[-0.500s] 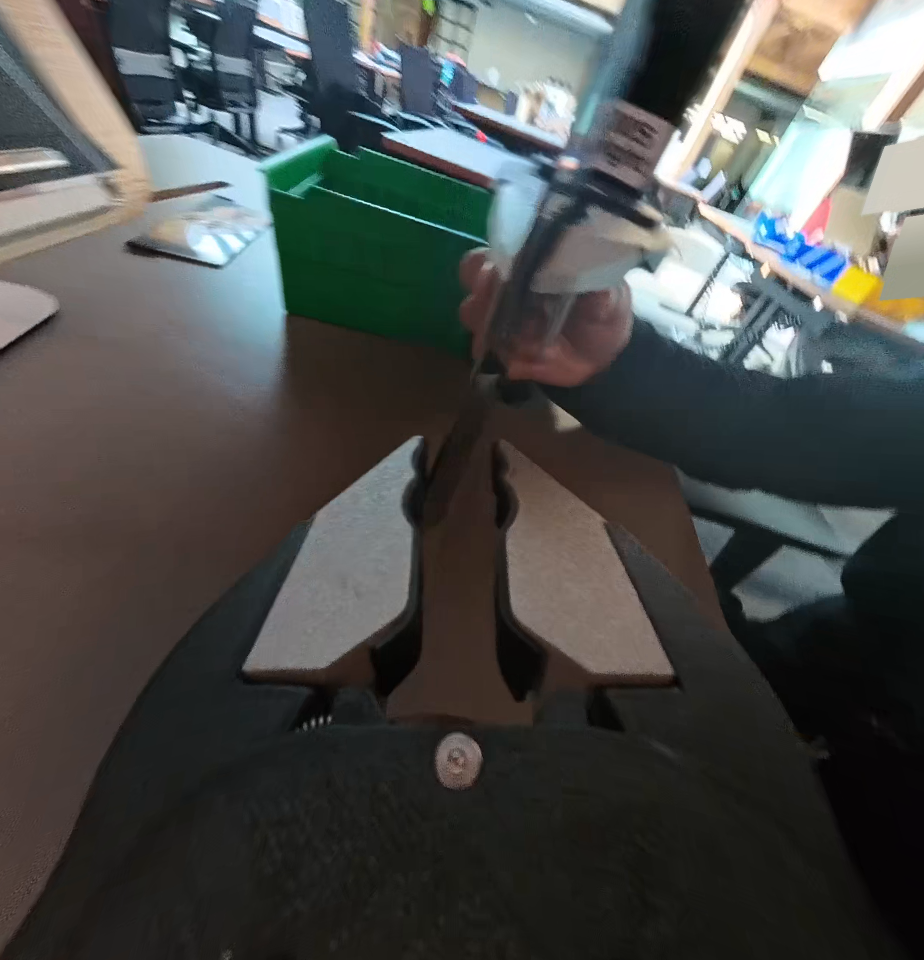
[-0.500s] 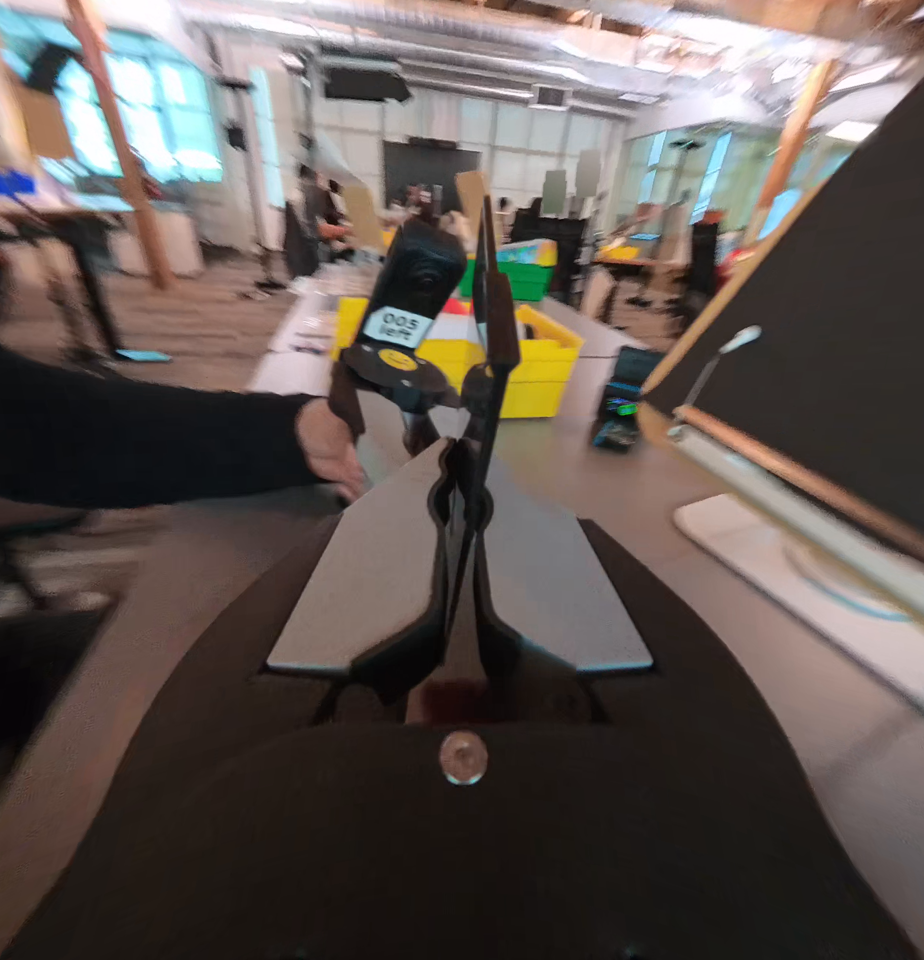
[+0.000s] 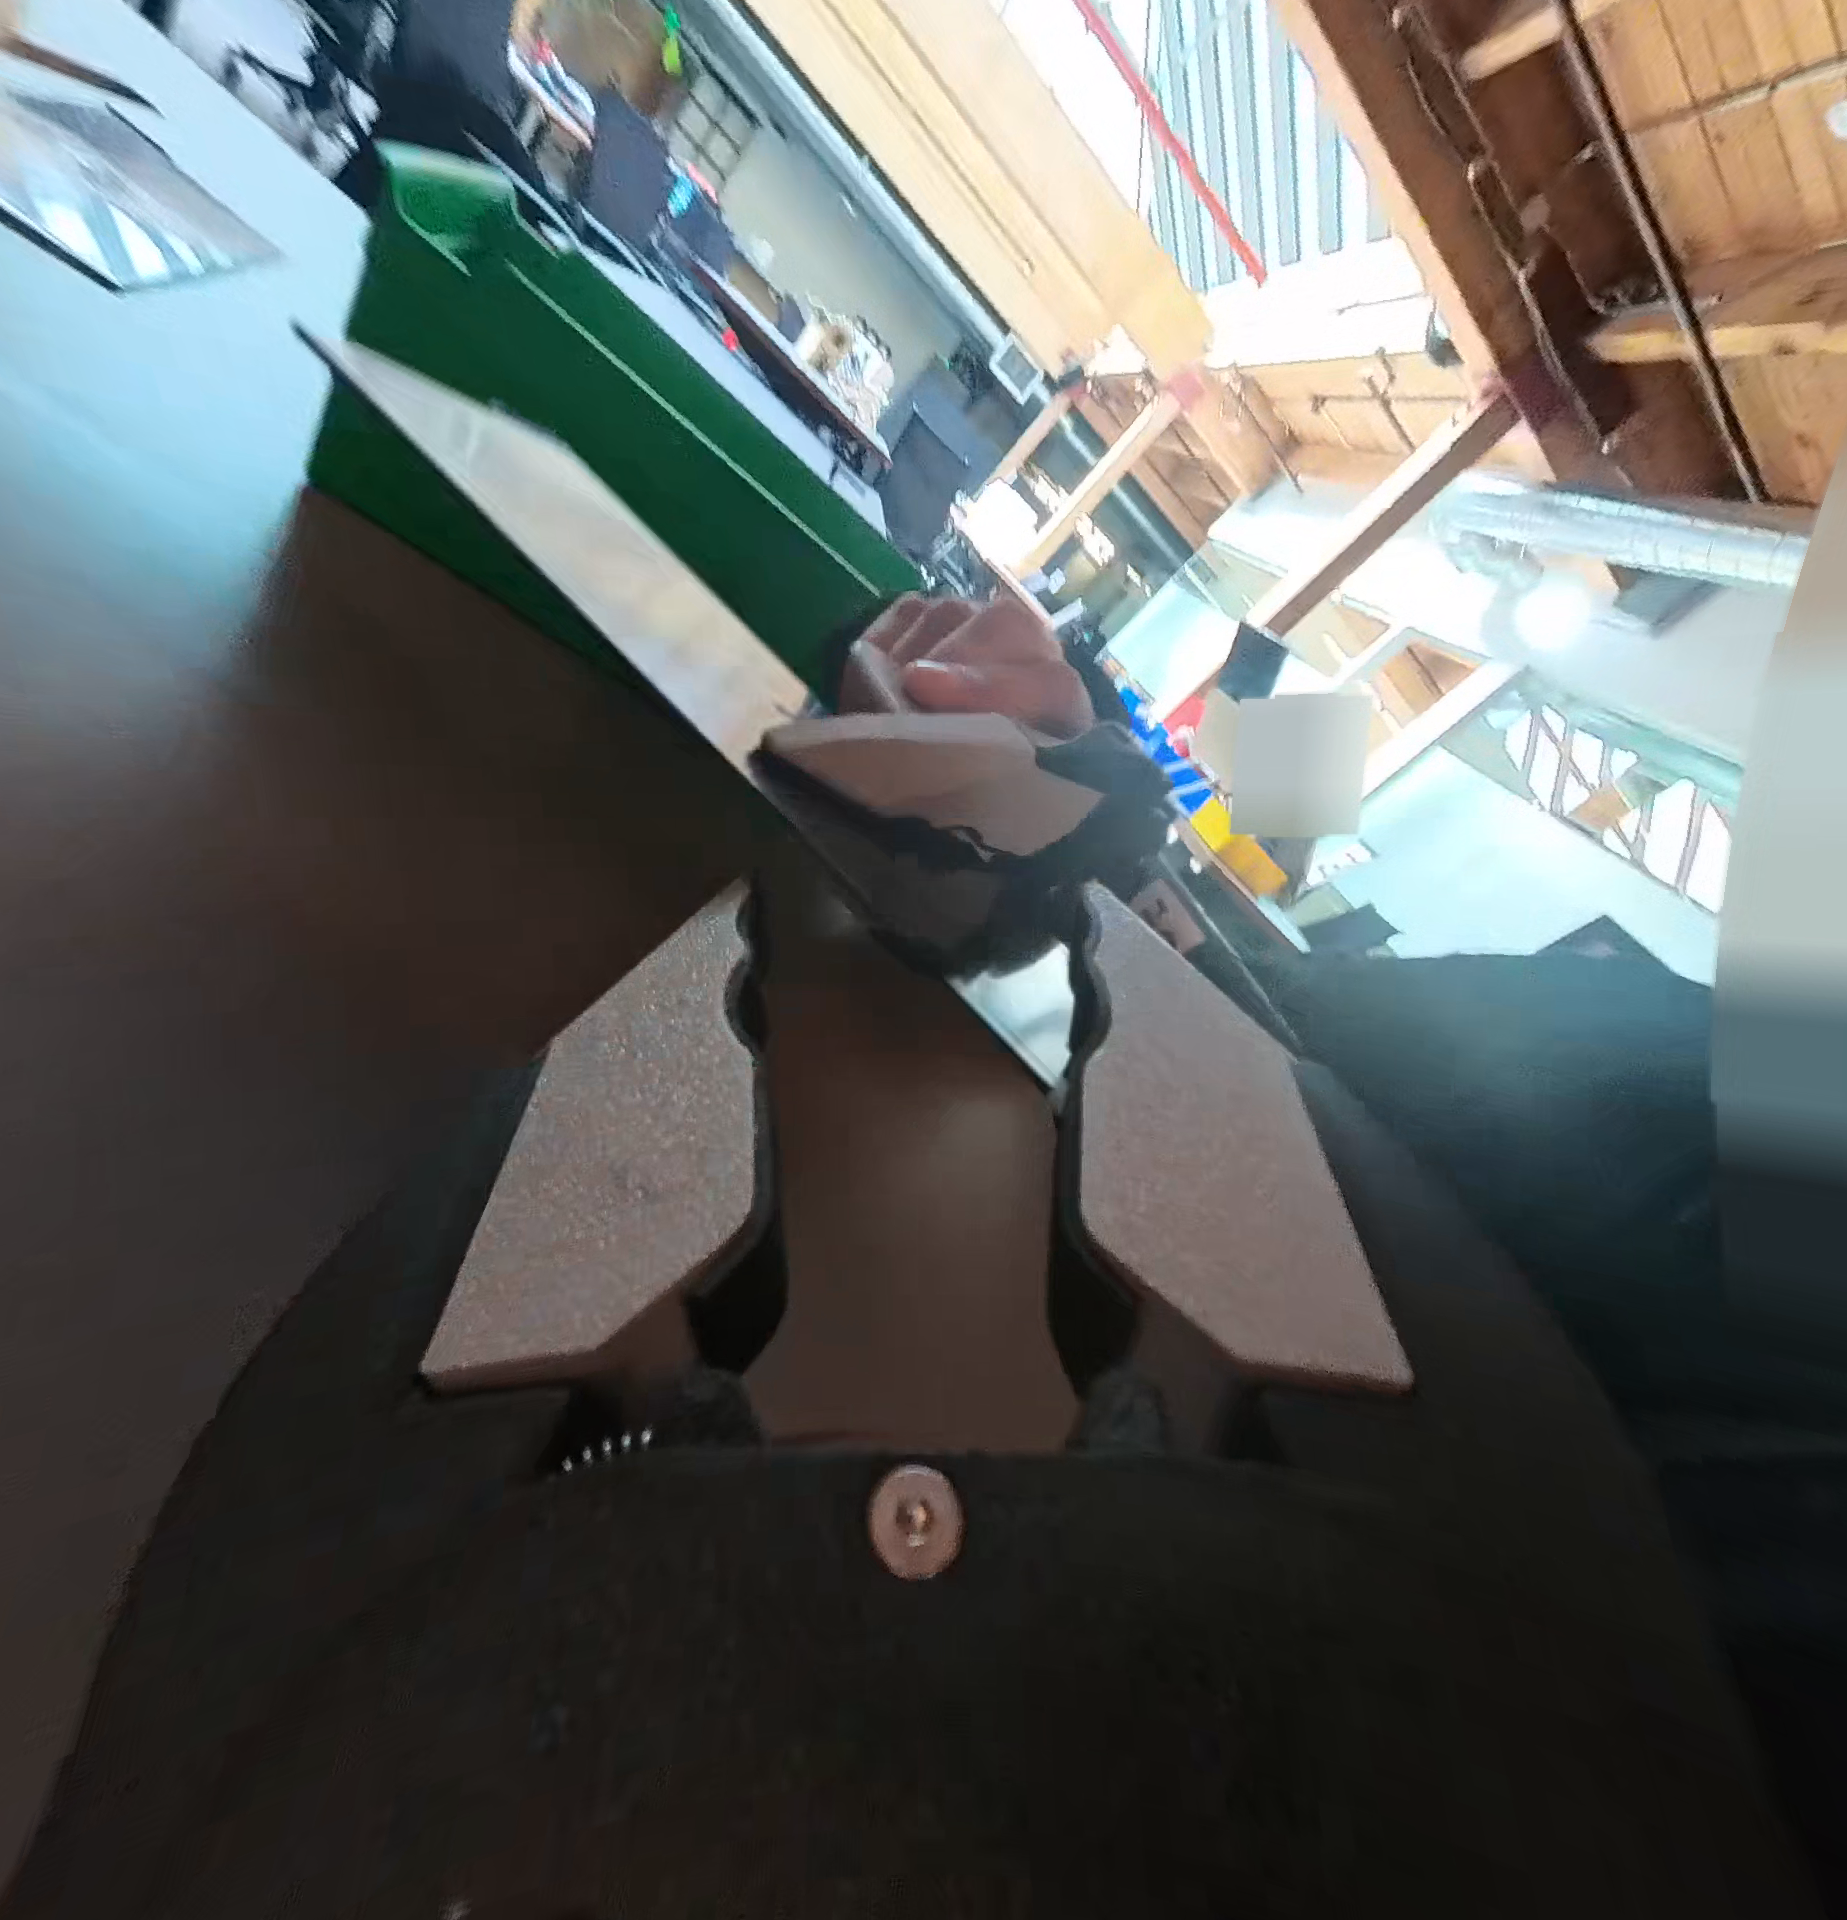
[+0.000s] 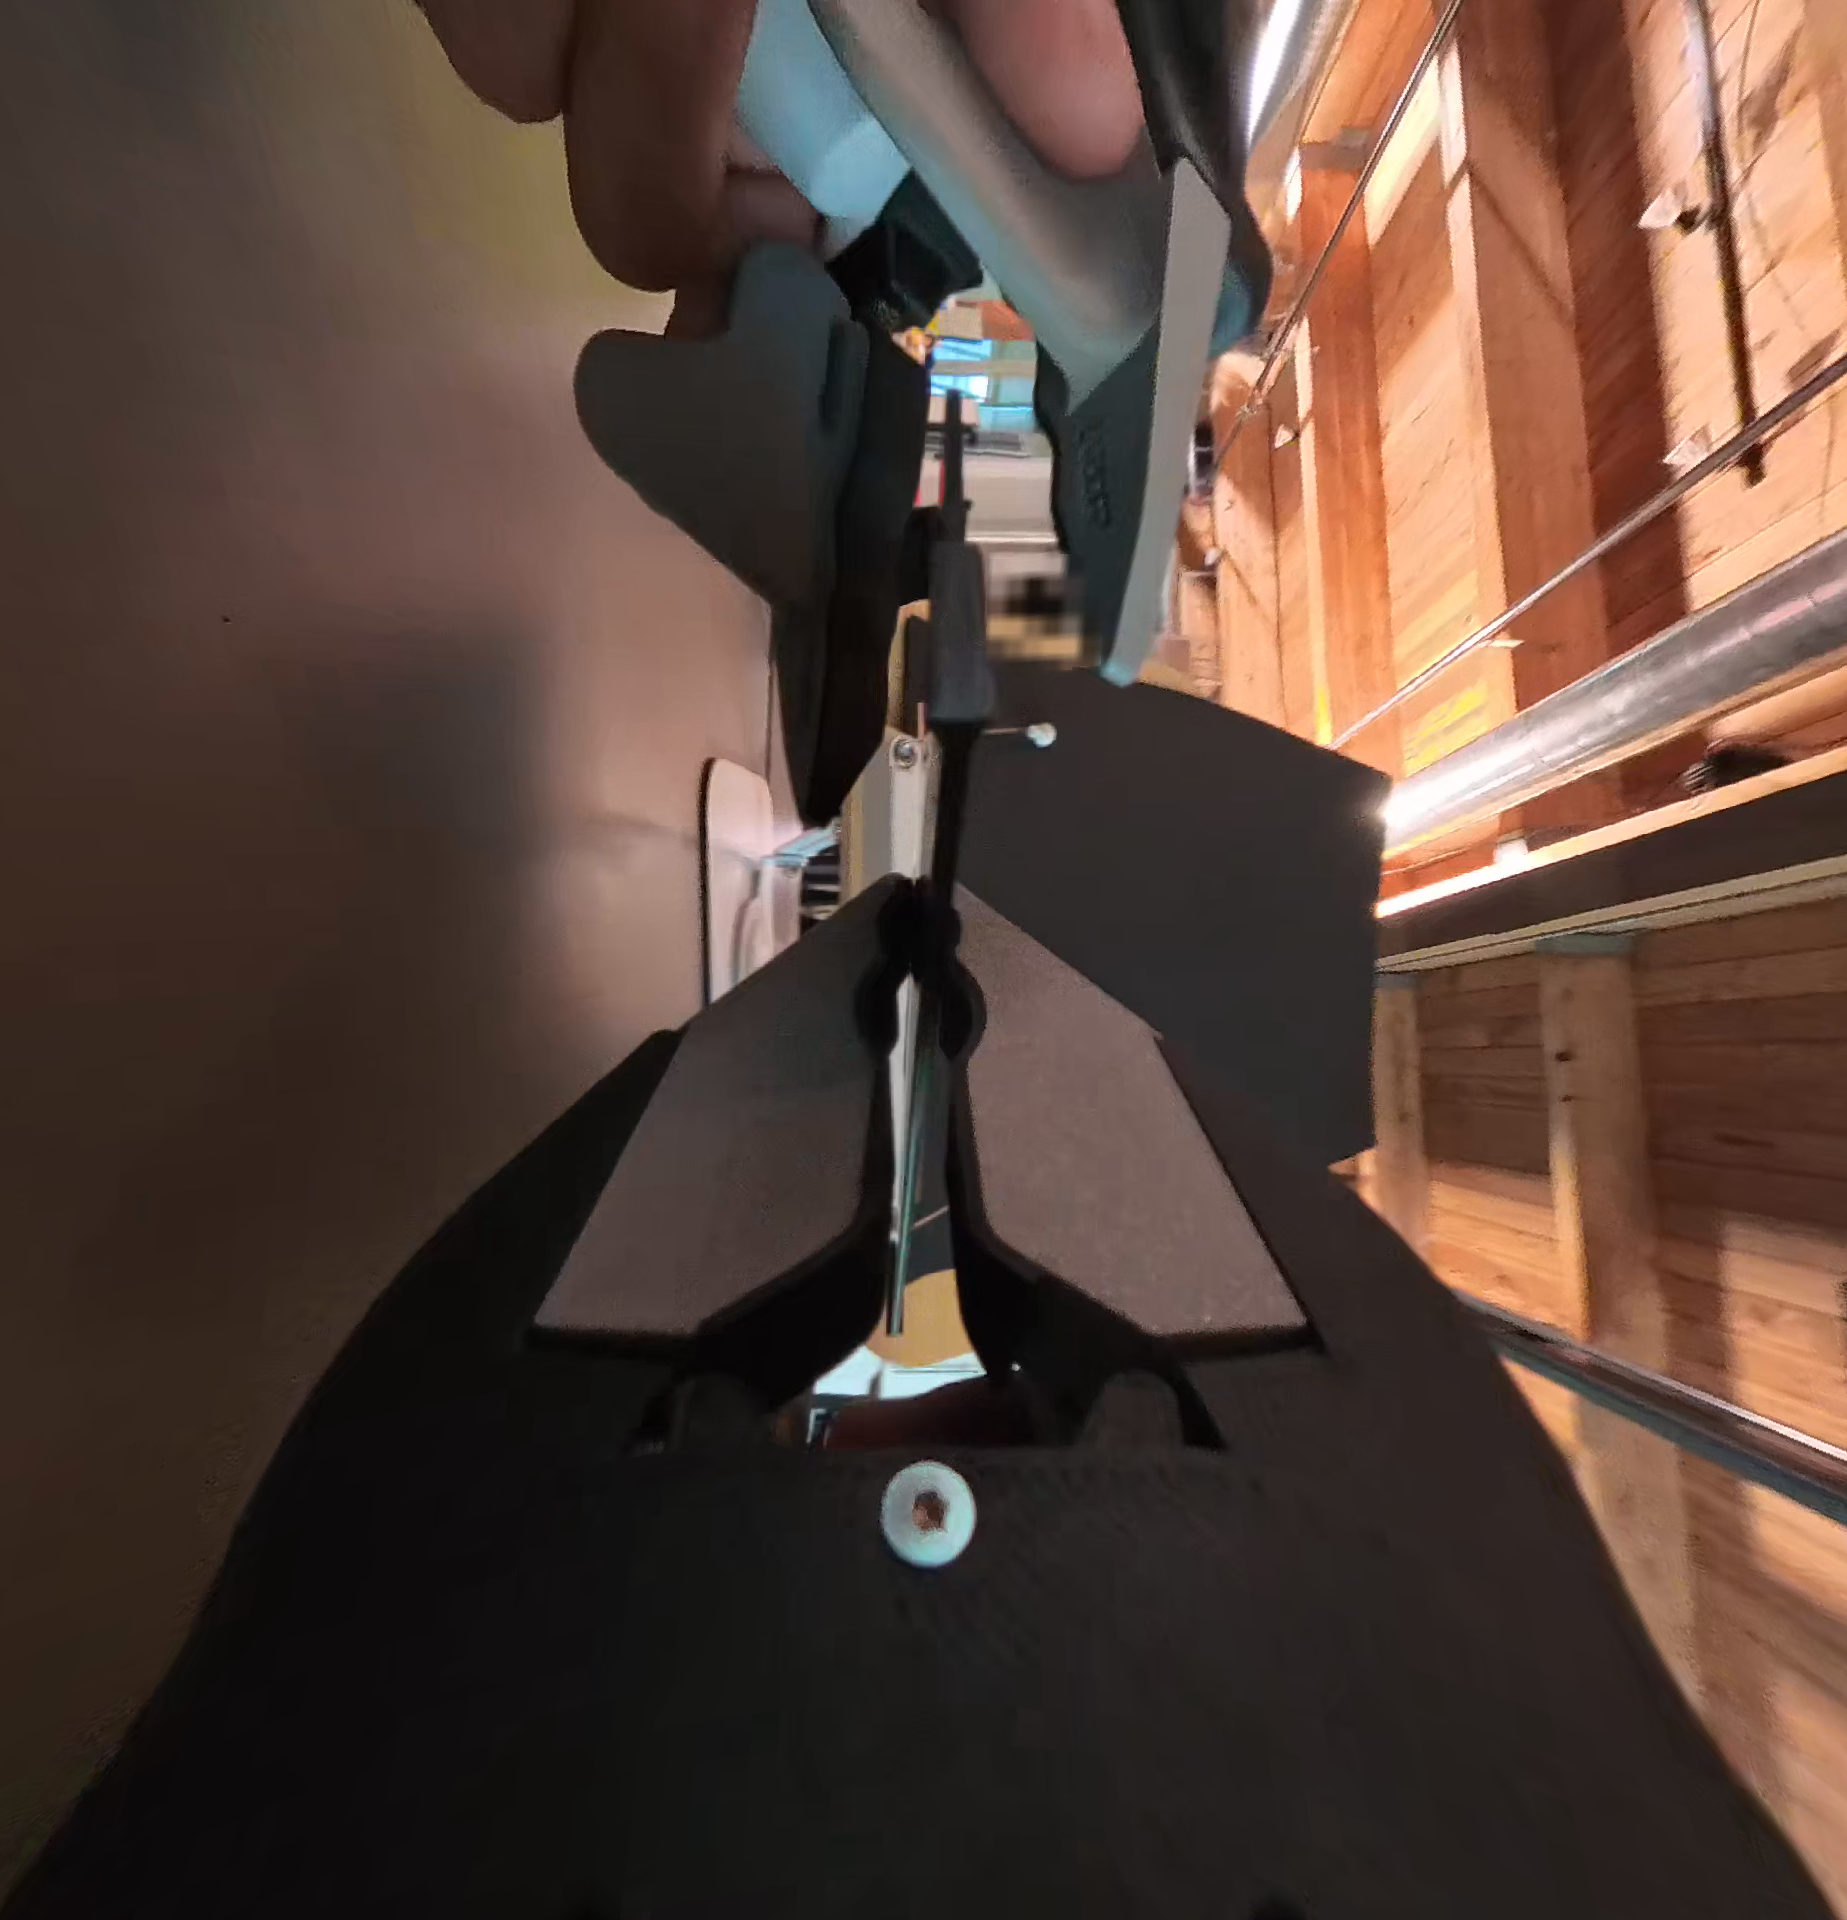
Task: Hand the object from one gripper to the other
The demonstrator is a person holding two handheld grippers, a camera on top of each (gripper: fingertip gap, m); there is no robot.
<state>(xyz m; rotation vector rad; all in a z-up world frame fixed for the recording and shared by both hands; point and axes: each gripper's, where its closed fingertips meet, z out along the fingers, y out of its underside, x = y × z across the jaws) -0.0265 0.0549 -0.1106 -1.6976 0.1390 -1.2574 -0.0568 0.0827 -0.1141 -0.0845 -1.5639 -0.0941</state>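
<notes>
Item: flat object (image 3: 586, 540), one piece, thin and sheet-like. Its broad face is glossy and mirror-like, carrying pale reflections. It narrows to a point at the far upper-left end in the left wrist view and widens toward the near end. Edge-on in the right wrist view it shows as a slim dark line with a silvery strip along it, and a slightly thicker dark section farther out. What kind of article it is cannot be told. Position: held in the air above the brown table (image 3: 223, 831), slanting from in front of the green bin (image 3: 628, 416) down to the gripper tips. Holder: right gripper (image 4: 924, 935), fingers pressed together on the object's two faces, with part of its length running back between the pads. A hand (image 3: 971, 665) is wrapped around that gripper's body. Receiver: left gripper (image 3: 914, 935), fingers spread wide with the table showing through the gap. The object's near end sits between the two tips, close against the right-side finger. Whether it touches that finger cannot be told, and the other finger is clear of it. The right wrist view shows the same gripper from the front, one finger to either side of the object's far end, with a gap on both sides. Condition of views: both are tilted and partly blurred, and fine surface detail on the object is not readable.
</notes>
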